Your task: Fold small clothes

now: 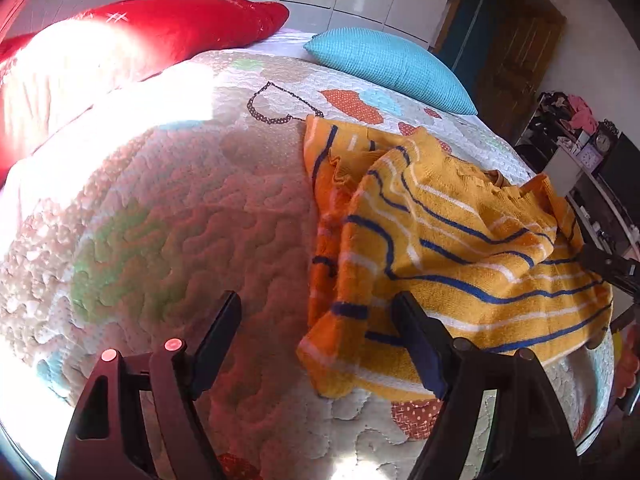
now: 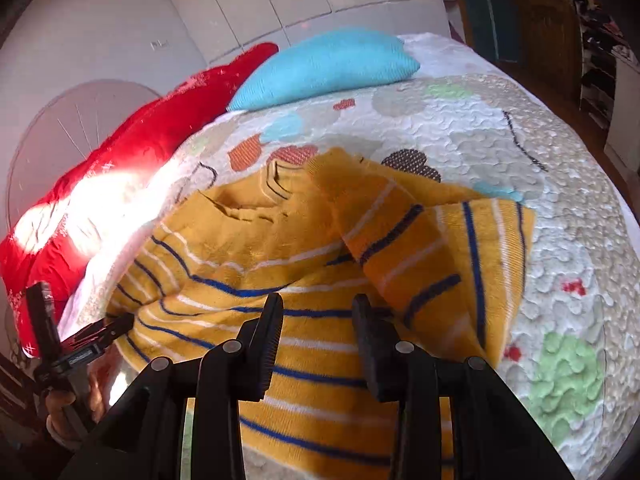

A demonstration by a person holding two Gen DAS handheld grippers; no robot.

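A small yellow-orange sweater (image 1: 460, 240) with blue and white stripes lies on the quilted bedspread (image 1: 180, 220), one sleeve folded across its body. My left gripper (image 1: 316, 312) is open and empty, just above the quilt at the sweater's near left sleeve cuff. In the right wrist view the sweater (image 2: 304, 248) fills the middle. My right gripper (image 2: 316, 312) is open, hovering over the sweater's lower body, holding nothing. The right gripper also shows at the right edge of the left wrist view (image 1: 616, 280). The left gripper shows at the lower left of the right wrist view (image 2: 76, 340).
A red pillow (image 1: 160, 36) and a turquoise pillow (image 1: 392, 68) lie at the head of the bed. A wooden door (image 1: 516, 60) and cluttered shelves (image 1: 580, 132) stand beyond the bed's right edge. Bright sunlight washes out the bed's left side.
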